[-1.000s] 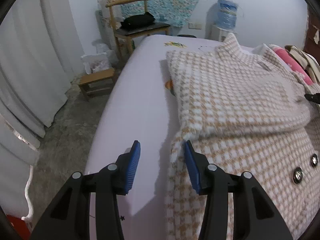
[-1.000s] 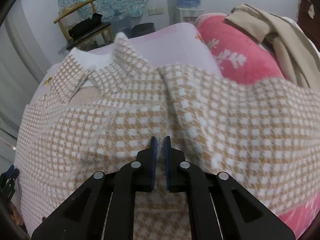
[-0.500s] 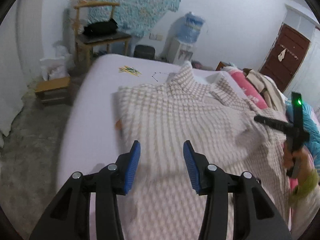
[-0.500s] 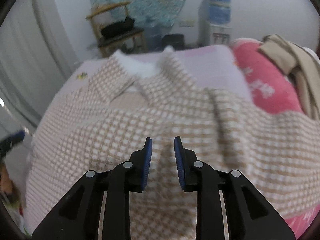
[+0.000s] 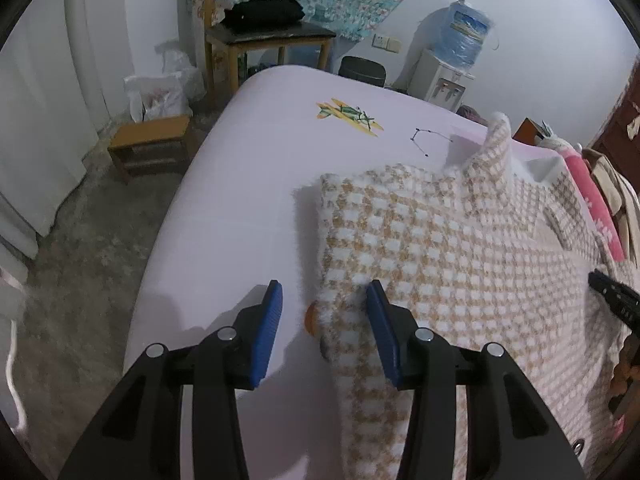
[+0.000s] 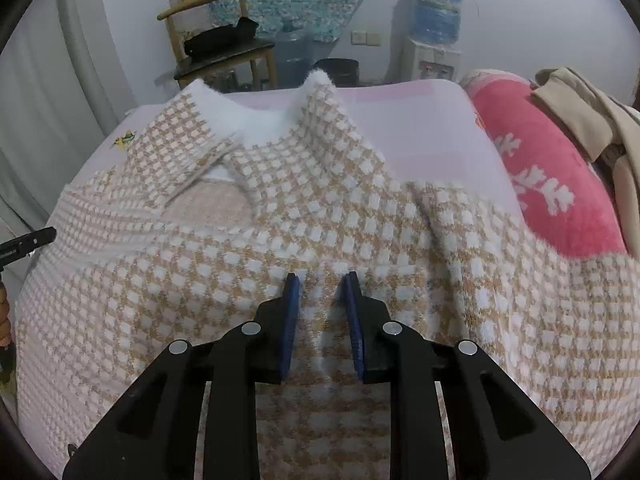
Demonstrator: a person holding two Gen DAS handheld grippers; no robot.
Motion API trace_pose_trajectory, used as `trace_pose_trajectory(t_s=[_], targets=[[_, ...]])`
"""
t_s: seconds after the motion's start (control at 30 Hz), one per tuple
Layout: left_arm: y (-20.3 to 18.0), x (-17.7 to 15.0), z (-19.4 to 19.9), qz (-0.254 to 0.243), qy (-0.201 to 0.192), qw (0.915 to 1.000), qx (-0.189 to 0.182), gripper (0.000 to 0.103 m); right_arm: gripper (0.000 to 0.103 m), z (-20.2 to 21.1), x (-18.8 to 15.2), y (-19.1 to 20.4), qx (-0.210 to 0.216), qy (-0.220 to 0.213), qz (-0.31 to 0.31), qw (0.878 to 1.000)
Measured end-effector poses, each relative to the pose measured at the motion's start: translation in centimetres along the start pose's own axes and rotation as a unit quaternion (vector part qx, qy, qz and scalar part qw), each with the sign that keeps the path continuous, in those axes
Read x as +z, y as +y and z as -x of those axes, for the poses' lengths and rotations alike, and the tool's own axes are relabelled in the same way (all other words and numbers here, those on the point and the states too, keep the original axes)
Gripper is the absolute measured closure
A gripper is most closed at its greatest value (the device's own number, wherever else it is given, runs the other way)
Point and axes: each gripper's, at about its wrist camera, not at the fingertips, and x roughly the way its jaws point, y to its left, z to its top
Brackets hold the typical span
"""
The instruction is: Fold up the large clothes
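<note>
Tan-white checked fuzzy coat [image 6: 320, 232] spread flat on bed, collar raised.

Two wrist views, close over the bed [image 5: 240, 200]

Each looks forward and down along its own fingers — left over the coat's [image 5: 460, 248] left edge, right above its middle — both sharing coat, chair [image 6: 224, 56] and water cooler [image 6: 434, 36] ahead.

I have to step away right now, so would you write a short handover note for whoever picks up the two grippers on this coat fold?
Left gripper: open, empty, straddling the coat's left edge.
Right gripper: open, empty, over the middle of the checked coat.
Coat: spread front-up on the bed, collar at the far end; its right side drapes over the pink blanket.
Done: a sleeve appears to lie folded across the chest.
Left: probably bring in the right side, then fold the length.
</note>
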Motion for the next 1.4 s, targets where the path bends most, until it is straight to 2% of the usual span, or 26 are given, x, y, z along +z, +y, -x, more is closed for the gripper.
trace_pose_trajectory(t_s=[0.1,0.2,0.27,0.37,0.43,0.5,0.53,0.67,0.77,0.87,0.93,1.1,1.17,1.3,1.4], targets=[[0.1,0.0,1.7,-0.001,-0.023,0.9997,-0.007,0.06,0.078,1.5,0.1,0.4,-0.01,0.003,-0.007,1.0],[-0.9,-0.7,4.5,-0.027,-0.056,0.9977,-0.025,0.061,0.064,3.9,-0.6,1.8,0.014,-0.02,0.007,1.0],[-2.5,-1.3,5.2,-0.052,-0.052,0.9961,-0.048,0.06,0.058,4.6,-1.5,2.9,0.019,-0.017,0.023,0.999],[-5.3,-3.4,4.7,-0.089,-0.01,0.9932,-0.073,0.055,0.052,3.2,-3.6,3.9,-0.014,0.019,0.052,0.998],[-6.5,-4.6,3.7,-0.102,0.009,0.9925,-0.067,0.055,0.049,2.9,-4.6,3.6,-0.025,0.018,0.047,0.998],[-7.1,-5.3,3.6,-0.112,0.003,0.9924,-0.052,0.054,0.049,3.5,-4.7,3.3,-0.029,0.025,0.029,0.999],[-7.2,-5.4,4.0,-0.112,-0.003,0.9922,-0.055,0.053,0.048,3.9,-4.8,3.2,-0.033,0.026,0.026,0.999],[-8.1,-5.4,5.3,-0.115,-0.021,0.9904,-0.073,0.043,0.048,5.4,-5.4,3.0,-0.036,0.016,0.021,0.999],[-9.2,-5.7,4.4,-0.129,-0.007,0.9893,-0.069,0.036,0.046,5.7,-5.0,3.7,-0.028,0.007,0.015,0.999],[-10.3,-6.8,2.2,-0.16,0.024,0.9862,-0.037,0.033,0.042,4.8,-5.5,4.6,-0.026,0.016,0.023,0.999],[-10.9,-7.4,2.1,-0.176,0.004,0.9842,-0.017,0.031,0.042,4.0,-6.2,5.1,-0.051,0.026,0.041,0.998],[-10.5,-7.4,1.6,-0.154,0.007,0.9879,-0.012,0.019,0.037,5.9,-6.8,5.1,-0.059,0.014,0.032,0.998],[-10.5,-7.5,1.6,-0.156,0.003,0.9877,-0.008,0.018,0.036,6.9,-7.5,4.8,-0.07,0.008,0.028,0.997],[-10.2,-8.0,1.6,-0.15,-0.011,0.9886,-0.006,0.015,0.034,8.2,-9.2,3.6,-0.067,0.009,0.013,0.998],[-10.2,-7.9,1.7,-0.15,-0.011,0.9887,-0.005,0.014,0.034,10.4,-10.1,1.7,-0.049,0.001,-0.019,0.999]])
